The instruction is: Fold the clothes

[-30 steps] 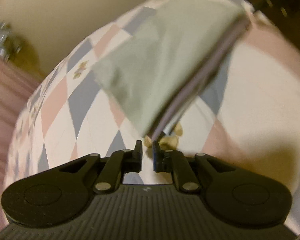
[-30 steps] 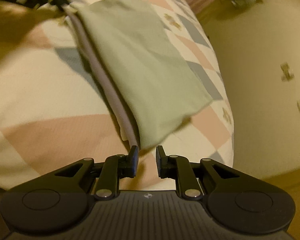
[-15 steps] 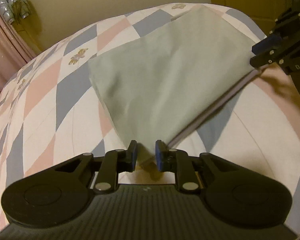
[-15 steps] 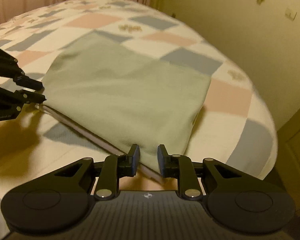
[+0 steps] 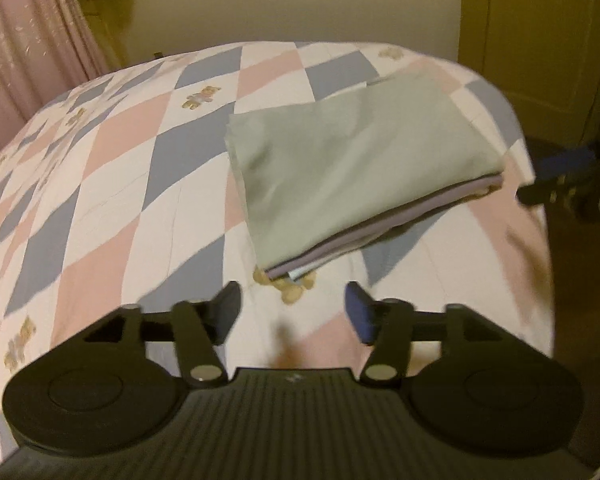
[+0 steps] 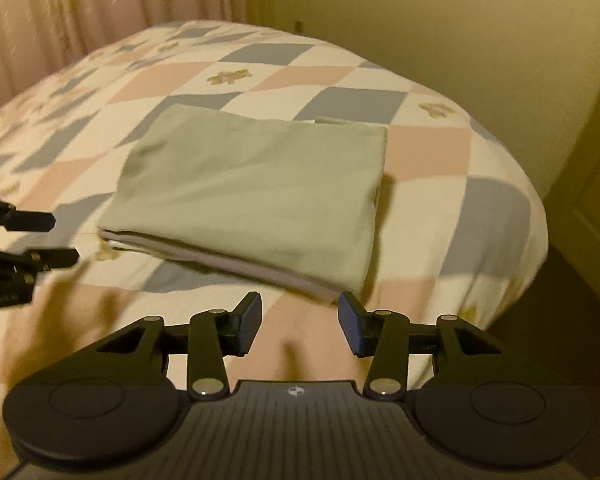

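A pale green garment point(image 5: 352, 176) lies folded into a flat rectangle on the quilted bed point(image 5: 112, 200), with lilac layer edges showing along its near side. It also shows in the right wrist view point(image 6: 252, 196). My left gripper point(image 5: 292, 312) is open and empty, just short of the garment's near corner. My right gripper point(image 6: 299, 322) is open and empty, just short of the opposite near corner. The right gripper also shows at the right edge of the left wrist view point(image 5: 556, 184), and the left gripper at the left edge of the right wrist view point(image 6: 40, 240).
The bed has a pink, blue and white diamond quilt with small bear prints. Pink curtains point(image 5: 24, 48) hang behind the bed. A cream wall point(image 6: 440, 24) and a yellow cabinet door point(image 5: 540, 32) stand close past the bed's edge.
Both grippers have let go of the green garment and opened. The garment now lies flat on the bed, and both grippers have drawn back from its corners.
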The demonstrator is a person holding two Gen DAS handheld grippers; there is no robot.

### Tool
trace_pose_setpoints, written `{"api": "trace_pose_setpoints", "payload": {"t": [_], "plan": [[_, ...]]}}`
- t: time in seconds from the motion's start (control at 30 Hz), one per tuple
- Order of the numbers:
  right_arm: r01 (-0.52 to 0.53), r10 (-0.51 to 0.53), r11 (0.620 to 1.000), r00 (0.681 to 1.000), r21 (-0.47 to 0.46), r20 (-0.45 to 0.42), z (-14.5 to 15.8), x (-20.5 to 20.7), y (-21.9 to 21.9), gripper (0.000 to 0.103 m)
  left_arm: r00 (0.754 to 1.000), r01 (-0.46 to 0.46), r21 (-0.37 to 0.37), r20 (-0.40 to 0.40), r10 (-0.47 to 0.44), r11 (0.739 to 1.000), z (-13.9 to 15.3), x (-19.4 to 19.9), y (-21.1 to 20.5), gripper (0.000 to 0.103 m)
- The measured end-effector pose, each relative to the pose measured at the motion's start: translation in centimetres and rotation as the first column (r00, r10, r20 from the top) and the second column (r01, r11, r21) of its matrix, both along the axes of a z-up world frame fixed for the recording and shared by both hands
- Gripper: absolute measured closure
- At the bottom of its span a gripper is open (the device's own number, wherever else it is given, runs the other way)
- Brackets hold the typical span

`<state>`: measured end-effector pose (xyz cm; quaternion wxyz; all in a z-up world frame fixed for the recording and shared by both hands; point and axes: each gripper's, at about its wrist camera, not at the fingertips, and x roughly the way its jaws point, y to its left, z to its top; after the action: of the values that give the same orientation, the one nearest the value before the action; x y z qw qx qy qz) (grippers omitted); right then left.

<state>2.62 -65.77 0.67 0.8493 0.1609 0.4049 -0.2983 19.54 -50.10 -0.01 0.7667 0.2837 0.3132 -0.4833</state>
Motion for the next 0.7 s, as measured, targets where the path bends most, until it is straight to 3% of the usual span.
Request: {"api": "trace_pose_setpoints", "payload": {"t": [0.17, 0.23, 0.4, 0.7], "plan": [[0.098, -0.099, 0.995, 0.995, 0.034, 0.034, 1.7, -0.9, 3.4, 0.026, 0.992, -0.071, -0.041, -0.104, 0.067, 0.997, 1.9, -0.8, 2.9, 0.005], [0.126, -0.128, 0.991, 0.991, 0.046, 0.048, 2.6, -1.2, 4.7, 0.015, 0.988, -0.091, -0.058, -0.134, 0.082, 0.994, 2.7, -1.3, 3.9, 0.001], [0.133, -0.136, 0.990, 0.988, 0.048, 0.066, 4.9, -1.3, 7.5, 0.004, 0.974, -0.145, -0.046, -0.182, 0.135, 0.988, 4.7, -2.0, 6.2, 0.001], [0.143, -0.145, 0.989, 0.988, 0.036, 0.059, 8.6, -2.2, 10.1, 0.002, 0.961, -0.213, -0.021, -0.187, 0.205, 0.977, 7.7, -3.2, 9.0, 0.001]]}}
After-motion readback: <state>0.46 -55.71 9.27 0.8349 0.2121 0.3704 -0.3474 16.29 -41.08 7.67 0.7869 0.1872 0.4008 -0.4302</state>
